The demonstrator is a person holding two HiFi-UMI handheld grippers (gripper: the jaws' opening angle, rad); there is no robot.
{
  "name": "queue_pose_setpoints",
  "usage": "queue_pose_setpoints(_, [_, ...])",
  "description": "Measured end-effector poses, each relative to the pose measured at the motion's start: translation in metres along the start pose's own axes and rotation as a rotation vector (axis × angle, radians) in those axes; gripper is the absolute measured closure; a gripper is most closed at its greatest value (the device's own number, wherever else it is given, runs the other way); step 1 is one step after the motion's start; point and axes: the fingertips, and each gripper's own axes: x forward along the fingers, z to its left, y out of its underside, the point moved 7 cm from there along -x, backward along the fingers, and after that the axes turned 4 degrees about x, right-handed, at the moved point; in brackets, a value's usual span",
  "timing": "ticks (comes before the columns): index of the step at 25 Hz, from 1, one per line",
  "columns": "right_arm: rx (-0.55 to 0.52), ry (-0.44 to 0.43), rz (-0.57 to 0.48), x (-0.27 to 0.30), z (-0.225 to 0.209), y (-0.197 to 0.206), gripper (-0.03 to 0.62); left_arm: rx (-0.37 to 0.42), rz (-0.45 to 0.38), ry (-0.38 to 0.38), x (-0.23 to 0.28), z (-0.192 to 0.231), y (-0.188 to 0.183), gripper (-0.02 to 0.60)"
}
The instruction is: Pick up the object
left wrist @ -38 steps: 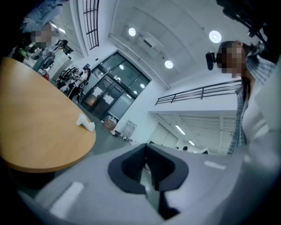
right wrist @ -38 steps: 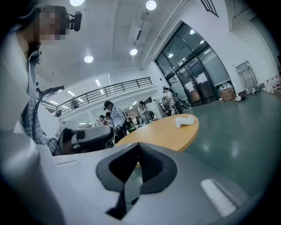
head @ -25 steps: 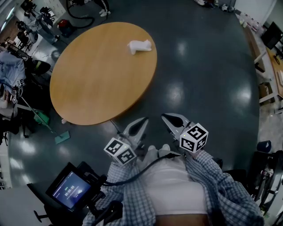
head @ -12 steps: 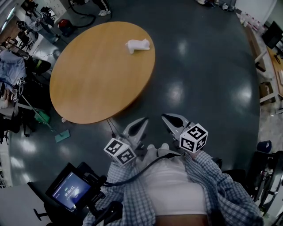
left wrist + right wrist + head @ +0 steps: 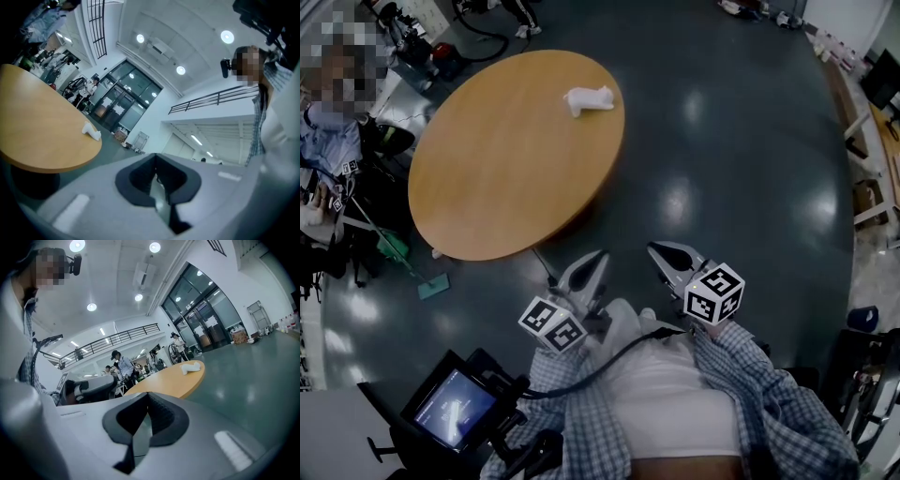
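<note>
A small white object [image 5: 589, 98] lies on the far side of a round wooden table [image 5: 506, 178]. It also shows as a small white lump in the left gripper view [image 5: 92, 132] and in the right gripper view [image 5: 191, 367]. Both grippers are held close to the person's chest, well short of the table edge. My left gripper [image 5: 598, 257] is shut with nothing in it, its pads [image 5: 140, 180] pressed together. My right gripper [image 5: 658, 249] is also shut and empty, and its dark pads [image 5: 159, 418] meet.
The table stands on a dark glossy floor [image 5: 731, 159]. A green mop [image 5: 394, 251] and clutter sit left of the table, with a person [image 5: 328, 122] beside them. A lit screen on a stand [image 5: 452, 408] is at lower left. Desks [image 5: 872, 103] line the right edge.
The head view has shifted slightly, so the table sits a little lower and a person shows at upper left. Both grippers stay shut by the chest.
</note>
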Motion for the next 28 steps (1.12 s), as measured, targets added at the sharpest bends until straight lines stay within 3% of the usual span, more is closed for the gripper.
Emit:
queue_pose_setpoints(15, [0.024, 0.061, 0.012, 0.000, -0.038, -0.005, 0.591, -0.013, 0.011, -0.010, 0.027, 0.026, 0.002, 0.583])
queue_pose_setpoints(28, [-0.037, 0.047, 0.064, 0.129, -0.107, -0.073, 0.591, -0.024, 0.023, -0.040, 0.100, 0.148, -0.053, 0.583])
